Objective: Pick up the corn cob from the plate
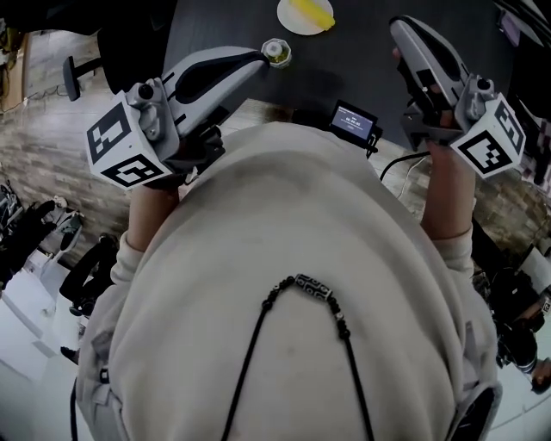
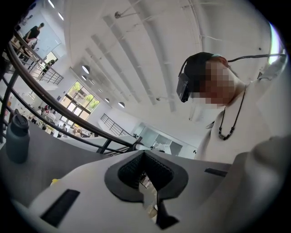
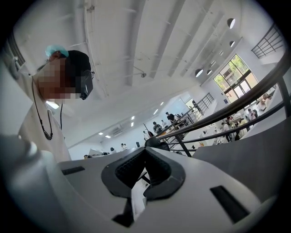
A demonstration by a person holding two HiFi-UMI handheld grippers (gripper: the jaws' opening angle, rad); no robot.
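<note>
In the head view a yellow corn cob (image 1: 312, 12) lies on a white plate (image 1: 291, 21) at the far middle of the dark table. My left gripper (image 1: 256, 57) is held near the table's front edge, to the left of the plate and short of it. My right gripper (image 1: 400, 26) is up at the right, level with the plate and apart from it. In both gripper views the cameras look up at the ceiling and the person. The left gripper's (image 2: 144, 152) pads meet, and so do the right gripper's (image 3: 146, 149); neither holds anything.
A small round jar (image 1: 276, 52) sits just beyond the left gripper's tip. A small screen device (image 1: 354, 121) with a cable stands at the table's near edge. A dark bottle (image 2: 18, 136) stands on the grey table, with a black railing (image 2: 68, 123) behind.
</note>
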